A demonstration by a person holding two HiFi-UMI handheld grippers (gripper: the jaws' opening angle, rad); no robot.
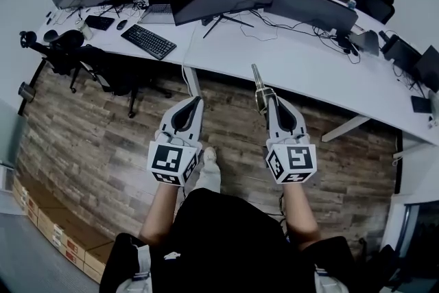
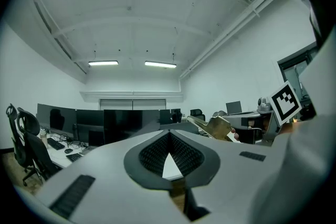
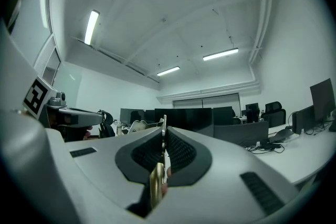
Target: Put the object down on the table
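The right gripper [image 1: 272,101] is clamped on a slim brass-coloured metal tool [image 1: 257,79] (possibly a scraper), held in the air by the long white table's [image 1: 302,62] edge. The left gripper [image 1: 196,103] is closed and empty.

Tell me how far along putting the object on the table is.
Done: the right tool grips the metal object. In hand: held in the air by the white table. Left: lower it onto the table and let go. The left tool is shut, empty.
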